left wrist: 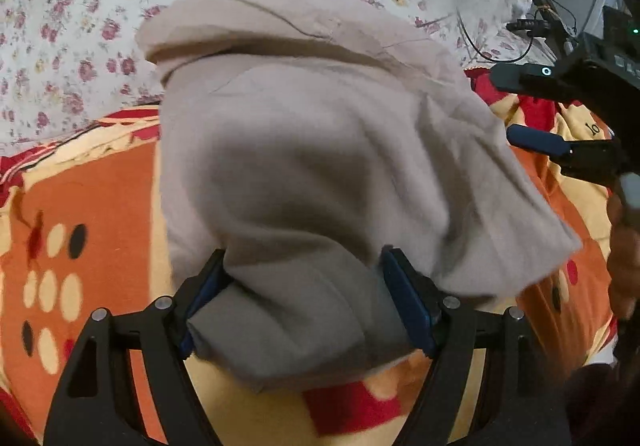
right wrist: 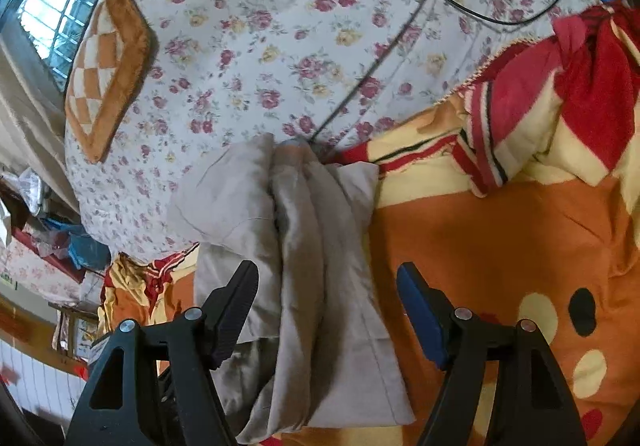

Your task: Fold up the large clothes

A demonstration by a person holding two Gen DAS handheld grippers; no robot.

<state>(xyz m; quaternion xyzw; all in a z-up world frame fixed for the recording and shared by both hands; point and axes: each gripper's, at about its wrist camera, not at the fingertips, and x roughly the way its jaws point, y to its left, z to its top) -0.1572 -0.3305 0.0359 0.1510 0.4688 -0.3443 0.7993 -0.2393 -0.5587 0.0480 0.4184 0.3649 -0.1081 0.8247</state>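
Grey-beige fleece garment (left wrist: 320, 149), partly folded, lying on orange patterned blanket (left wrist: 100, 197); in right wrist view, long axis running from lower centre up toward mid-frame. Left gripper (left wrist: 304, 306) spread wide, near end of bundle sitting btwn pads, no squeeze visible; clearly the nearer hand. Right gripper (right wrist: 328, 310) also wide, straddling cloth w/o pinching. Open blanket to lower right for next fold; floral sheet (right wrist: 280, 25) beyond far edge, black cable (right wrist: 480, 15) upper right, well apart.
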